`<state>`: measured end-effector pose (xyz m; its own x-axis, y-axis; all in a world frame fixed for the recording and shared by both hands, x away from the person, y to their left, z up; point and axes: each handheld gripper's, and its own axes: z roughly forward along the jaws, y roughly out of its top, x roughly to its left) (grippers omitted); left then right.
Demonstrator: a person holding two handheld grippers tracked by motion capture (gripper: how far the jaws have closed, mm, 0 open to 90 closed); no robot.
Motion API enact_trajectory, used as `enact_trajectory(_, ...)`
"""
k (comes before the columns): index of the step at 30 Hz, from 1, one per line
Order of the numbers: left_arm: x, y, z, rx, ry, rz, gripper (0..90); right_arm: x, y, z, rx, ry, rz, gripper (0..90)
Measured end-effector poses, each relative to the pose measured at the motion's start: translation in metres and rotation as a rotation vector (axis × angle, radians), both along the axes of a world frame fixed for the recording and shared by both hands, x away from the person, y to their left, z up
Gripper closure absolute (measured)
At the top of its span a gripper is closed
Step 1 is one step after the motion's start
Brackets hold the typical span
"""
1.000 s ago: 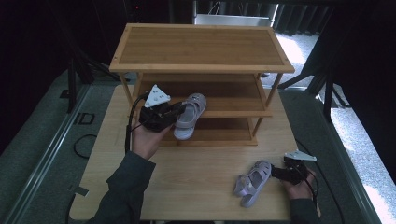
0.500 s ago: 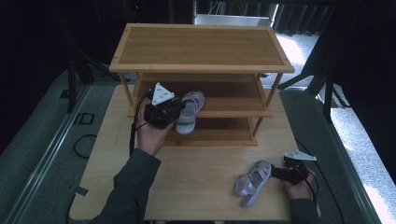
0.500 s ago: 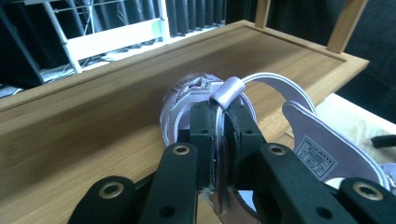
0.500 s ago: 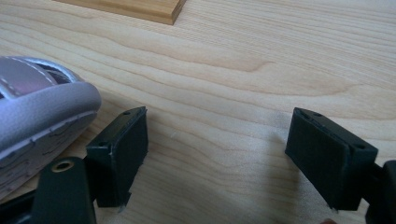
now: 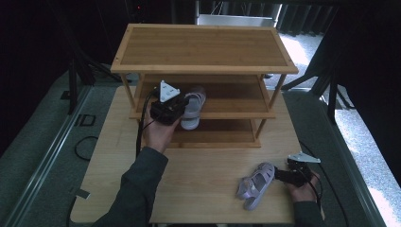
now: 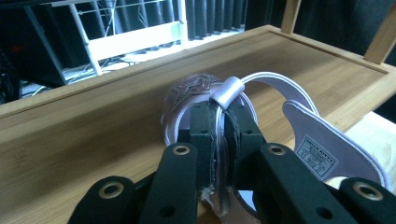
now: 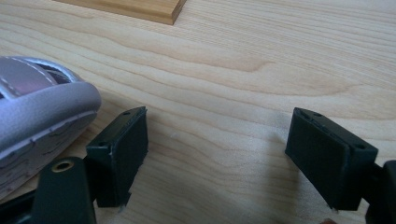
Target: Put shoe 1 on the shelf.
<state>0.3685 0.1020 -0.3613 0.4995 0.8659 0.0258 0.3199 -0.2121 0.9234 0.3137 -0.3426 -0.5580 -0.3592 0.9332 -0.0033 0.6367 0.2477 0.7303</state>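
Step in hand: a pale lilac sandal (image 5: 192,109) is being brought onto the middle shelf (image 5: 236,115) of the wooden shoe rack (image 5: 203,47); the placing is judged as almost done.
Left gripper (image 6: 219,122): its jaws are pressed together on the thin heel strap (image 6: 226,91) of the sandal; the strap is pinched between the two pads.
Sandal position: it is seen over the left part of the middle shelf, with the toe pointing inward; whether the sole already rests on the board cannot be told.
Advice for the step: the sole should be lowered flat onto the board before the strap is released, and the sandal should be kept clear of the upper shelf and the front edge, so that it is not left tilted or hanging out.
Left hand pose: the forearm (image 5: 139,184) is stretched forward from the bottom of the high view, and the gripper is held about level, pointed into the rack.
Right gripper (image 7: 217,154): its jaws are spread wide and nothing is held between them.
Second sandal (image 5: 255,184): it lies on the desk (image 5: 198,179), just beside the right gripper's jaws.
Right hand pose: it is held low at the near right corner of the desk.
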Motion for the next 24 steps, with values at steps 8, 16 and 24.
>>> enact_trajectory(8, 0.009, -0.004, 0.000, 0.015, -0.012, 0.042, 83.1, 0.000, 0.000, 0.000, 0.000, 0.000, 0.000, 20.3)
enact_trajectory(16, 0.020, -0.007, 0.000, 0.023, -0.018, 0.070, 83.1, 0.000, 0.000, 0.000, 0.000, 0.000, 0.002, 20.3)
enact_trajectory(24, 0.029, -0.006, -0.003, 0.024, -0.030, 0.077, 83.0, 0.000, 0.000, 0.000, 0.000, 0.000, 0.002, 20.3)
